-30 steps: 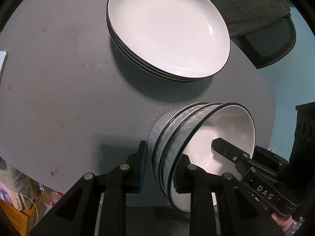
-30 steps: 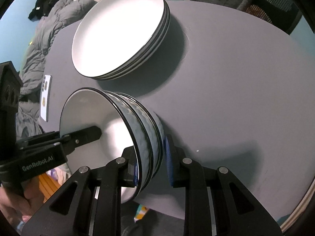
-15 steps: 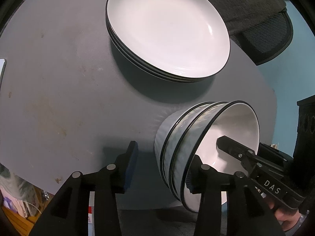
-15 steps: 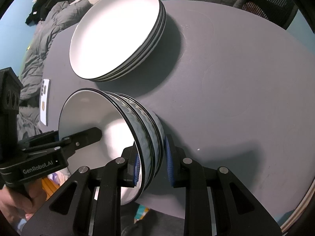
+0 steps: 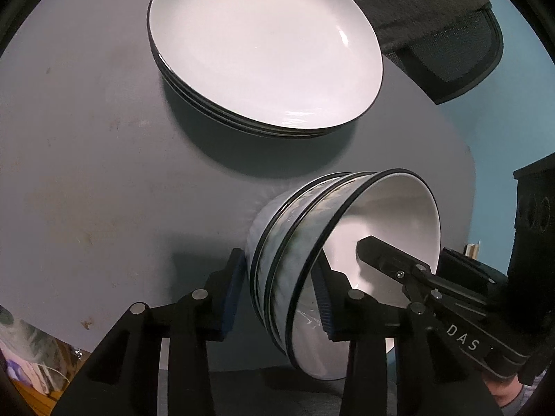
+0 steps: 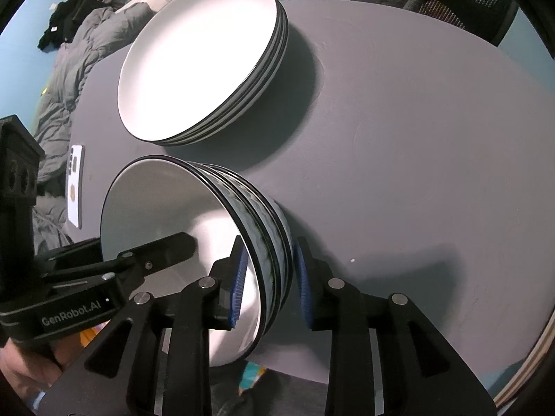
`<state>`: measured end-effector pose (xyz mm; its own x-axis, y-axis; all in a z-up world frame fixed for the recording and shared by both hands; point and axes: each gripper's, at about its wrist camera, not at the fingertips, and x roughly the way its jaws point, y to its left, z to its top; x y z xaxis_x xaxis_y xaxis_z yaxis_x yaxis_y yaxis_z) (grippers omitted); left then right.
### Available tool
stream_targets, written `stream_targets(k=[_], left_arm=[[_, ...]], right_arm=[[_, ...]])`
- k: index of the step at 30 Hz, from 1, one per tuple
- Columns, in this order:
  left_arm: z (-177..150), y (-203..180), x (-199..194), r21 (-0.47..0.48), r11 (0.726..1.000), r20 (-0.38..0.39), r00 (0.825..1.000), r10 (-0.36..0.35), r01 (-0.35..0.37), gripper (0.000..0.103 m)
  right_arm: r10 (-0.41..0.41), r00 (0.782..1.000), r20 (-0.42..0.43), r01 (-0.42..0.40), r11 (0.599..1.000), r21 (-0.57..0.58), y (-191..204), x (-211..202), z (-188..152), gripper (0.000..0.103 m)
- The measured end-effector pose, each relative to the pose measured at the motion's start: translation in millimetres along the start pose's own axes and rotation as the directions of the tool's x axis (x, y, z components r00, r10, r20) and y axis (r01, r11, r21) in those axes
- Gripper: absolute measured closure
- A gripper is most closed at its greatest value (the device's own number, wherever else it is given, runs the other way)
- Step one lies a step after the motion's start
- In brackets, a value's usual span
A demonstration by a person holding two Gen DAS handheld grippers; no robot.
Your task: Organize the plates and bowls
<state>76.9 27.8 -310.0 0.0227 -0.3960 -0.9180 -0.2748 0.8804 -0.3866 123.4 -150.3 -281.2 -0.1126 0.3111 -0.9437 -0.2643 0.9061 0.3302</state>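
Big grey table (image 5: 86, 173) first: it carries a stack of white, dark-rimmed plates (image 5: 263, 48) toward the far side, and nearer the front edge sits the stack of nested bowls (image 5: 288, 253), which looks tipped hard in these wide-angle views, mouth facing off to one side, so I can't say how level it really stands. The stack's long axis runs through the nested bottoms and out the open mouth, slanting roughly across the table rather than straight up. The left hand-held gripper (image 5: 277, 291) straddles the near wall of the stack, one finger outside and one inside the top bowl; its jaws are closing, but the pads don't look pressed on yet. The right hand-held gripper (image 6: 269, 277) straddles the opposite wall and its jaws are opening, with a gap showing at the outer pad. My guess is they're letting go of the set. To do that well, I'd ease both off evenly and lift straight out so no rim gets hooked and the stack doesn't wobble near that edge.
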Motion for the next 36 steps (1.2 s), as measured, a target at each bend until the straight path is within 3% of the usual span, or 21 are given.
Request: stream_targets(k=[8, 18, 23, 36], left_arm=[[1, 2, -4, -0.004, 1.000, -0.003, 1.000, 0.004, -0.004, 0.080], [5, -6, -1, 0.008, 0.999, -0.026, 0.999, 0.043, -0.043, 0.081], [6, -16, -6, 0.032, 0.997, -0.001, 0.997, 0.077, -0.077, 0.081], [24, -19, -57, 0.027, 0.996, 0.058, 0.995, 0.078, -0.080, 0.081]], right_arm=[[0.001, 1.000, 0.006, -0.002, 0.999, 0.043, -6, -4, -2, 0.085], [0.003, 1.000, -0.001, -0.003, 0.999, 0.033, -4, -4, 0, 0.086], [0.000, 1.000, 0.014, -0.001, 0.999, 0.032, 2, -10, 3, 0.085], [0.011, 0.999, 0.045, -0.011, 1.000, 0.005, 29, -40, 16, 0.085]])
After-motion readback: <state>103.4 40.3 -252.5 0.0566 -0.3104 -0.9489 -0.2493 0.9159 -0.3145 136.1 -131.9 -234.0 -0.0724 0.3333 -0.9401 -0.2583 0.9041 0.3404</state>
